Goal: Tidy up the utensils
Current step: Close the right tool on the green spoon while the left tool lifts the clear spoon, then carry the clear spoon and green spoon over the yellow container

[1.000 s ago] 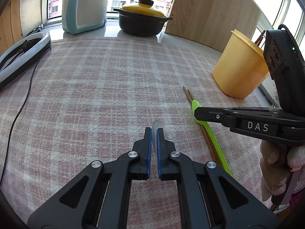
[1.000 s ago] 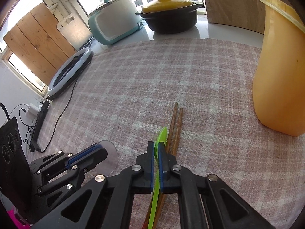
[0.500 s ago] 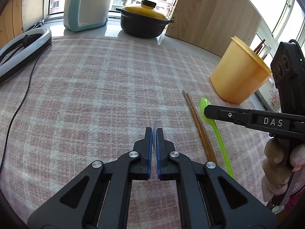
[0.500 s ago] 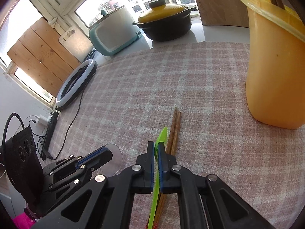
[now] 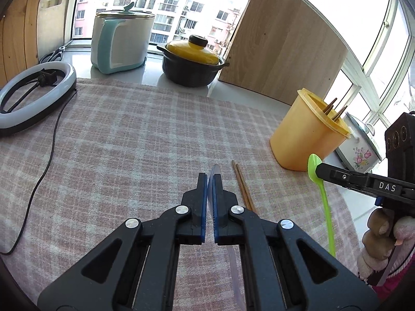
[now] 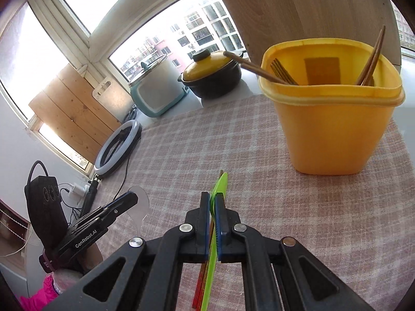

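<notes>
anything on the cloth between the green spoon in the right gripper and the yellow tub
Nothing: in the right wrist view only bare checked cloth lies between the green spoon and the yellow tub.

Sunlit window [image 5: 166,18], wooden board [image 5: 282,51], checked tablecloth [image 5: 129,142]

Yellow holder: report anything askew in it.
In the yellow holder, one chopstick leans far out over the rim, nearly flat, while the others stand steeper. Nothing spilled or visibly damaged.
</notes>
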`<state>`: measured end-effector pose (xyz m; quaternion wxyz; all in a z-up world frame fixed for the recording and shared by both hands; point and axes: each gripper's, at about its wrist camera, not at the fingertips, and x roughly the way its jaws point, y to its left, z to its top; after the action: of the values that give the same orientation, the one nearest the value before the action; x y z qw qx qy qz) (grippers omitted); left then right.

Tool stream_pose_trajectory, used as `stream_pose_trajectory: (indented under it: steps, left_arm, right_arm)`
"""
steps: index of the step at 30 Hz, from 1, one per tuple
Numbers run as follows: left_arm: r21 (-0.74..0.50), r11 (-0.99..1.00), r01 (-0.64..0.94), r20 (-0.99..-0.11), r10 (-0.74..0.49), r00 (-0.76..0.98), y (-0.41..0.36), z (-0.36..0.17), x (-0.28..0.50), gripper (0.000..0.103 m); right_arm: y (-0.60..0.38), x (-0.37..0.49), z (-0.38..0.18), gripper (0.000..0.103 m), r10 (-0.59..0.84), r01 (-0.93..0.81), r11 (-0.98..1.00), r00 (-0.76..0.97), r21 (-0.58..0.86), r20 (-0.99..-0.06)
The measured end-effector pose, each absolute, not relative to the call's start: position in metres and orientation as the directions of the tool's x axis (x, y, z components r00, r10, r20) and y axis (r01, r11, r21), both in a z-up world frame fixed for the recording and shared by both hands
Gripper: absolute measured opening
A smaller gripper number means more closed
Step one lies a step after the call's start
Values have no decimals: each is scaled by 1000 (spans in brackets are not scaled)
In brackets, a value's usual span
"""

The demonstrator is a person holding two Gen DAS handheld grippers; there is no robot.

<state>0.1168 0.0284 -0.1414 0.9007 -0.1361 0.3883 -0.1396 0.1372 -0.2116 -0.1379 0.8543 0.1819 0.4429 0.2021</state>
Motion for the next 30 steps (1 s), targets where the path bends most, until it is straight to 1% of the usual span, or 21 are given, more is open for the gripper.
stream_pose_trajectory:
  steps: [3,14,30]
  left_arm:
    - [-369,916,159,-639,-374,672,24,-129,119,1]
    - [-369,900,232,-539,-411,735,-2,-76,129,1]
    - [-366,864,345,-421,-484,767,-57,-12,188,1]
  right_arm:
    - [-225,131,-124,1,492,-180,856,570,484,-658]
    - [-272,115,-80,1,418,-163,885,690,437,-590]
    - [-324,135,-28,1,322,-123,913,804,389,-500]
